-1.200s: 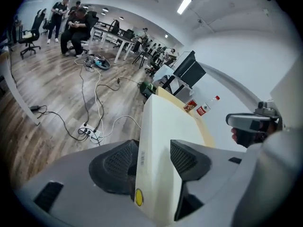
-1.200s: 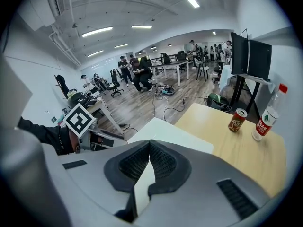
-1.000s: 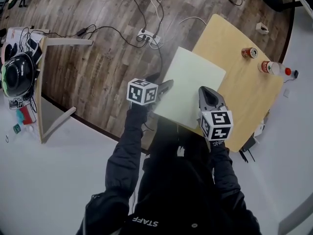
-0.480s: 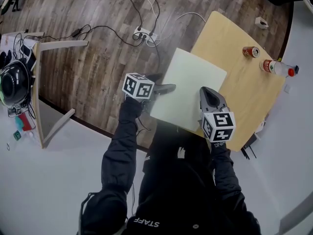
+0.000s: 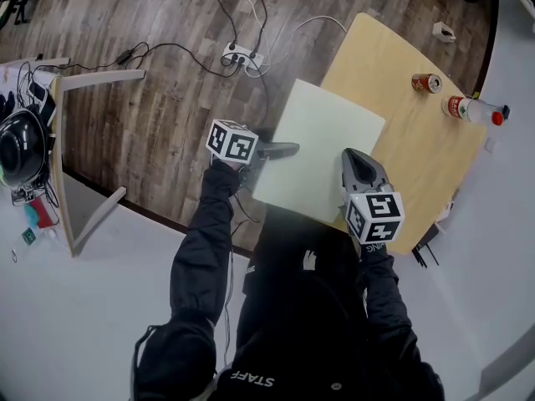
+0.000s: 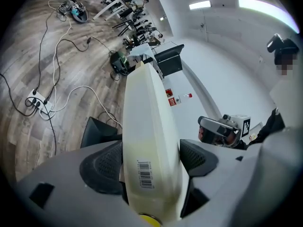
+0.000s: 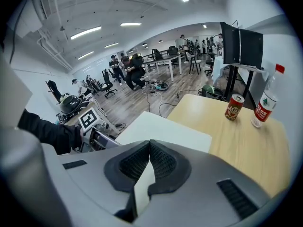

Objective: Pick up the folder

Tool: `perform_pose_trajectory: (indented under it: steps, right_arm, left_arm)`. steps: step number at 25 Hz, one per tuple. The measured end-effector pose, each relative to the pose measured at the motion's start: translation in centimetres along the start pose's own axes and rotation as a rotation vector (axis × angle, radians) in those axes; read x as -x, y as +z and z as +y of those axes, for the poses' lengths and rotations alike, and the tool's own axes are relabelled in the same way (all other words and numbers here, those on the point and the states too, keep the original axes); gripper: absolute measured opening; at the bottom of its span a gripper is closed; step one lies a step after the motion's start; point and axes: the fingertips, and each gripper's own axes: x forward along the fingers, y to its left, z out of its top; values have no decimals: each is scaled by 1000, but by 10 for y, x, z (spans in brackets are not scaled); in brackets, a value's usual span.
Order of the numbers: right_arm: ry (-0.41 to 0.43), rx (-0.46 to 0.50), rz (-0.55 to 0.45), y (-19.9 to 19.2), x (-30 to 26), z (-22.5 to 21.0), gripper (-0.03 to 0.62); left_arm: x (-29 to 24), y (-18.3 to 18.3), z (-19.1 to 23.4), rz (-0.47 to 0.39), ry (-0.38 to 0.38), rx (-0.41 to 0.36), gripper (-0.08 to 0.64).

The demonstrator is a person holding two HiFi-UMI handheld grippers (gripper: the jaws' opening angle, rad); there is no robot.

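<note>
The folder hung flat, partly over the table's left edge, its long axis running away from the person. The right gripper was clamped on its near edge. The left gripper gaped wide around its left edge, pads not pressing.

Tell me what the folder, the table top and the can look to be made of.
Folder: pale cream, probably matte plastic or card; it has a smooth, dull surface and a printed barcode.
Table top: light wood or wood-look laminate, with faint grain and a satin sheen.
Can: likely metal, with a drinks-can shape and glossy red and gold print.
</note>
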Motion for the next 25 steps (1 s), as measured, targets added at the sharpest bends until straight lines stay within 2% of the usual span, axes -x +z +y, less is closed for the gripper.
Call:
perform_pose_trajectory:
  steps: [5,17,21,25]
  right_arm:
    - [-6,-3,-25,6,12,-1,23]
    - [10,2,-121,26,64,9,23]
    - [18,7,-153,28,90,14,23]
    - [19,28,-218,44,119,20,23]
  left_arm:
    - [8,5,-11,-59,51,-29,380]
    - [42,16,-71,-206,224,-110,334]
    - [57,22,-108,-273,292,-193,330]
    - [79,40,-151,-376,380,-275,327]
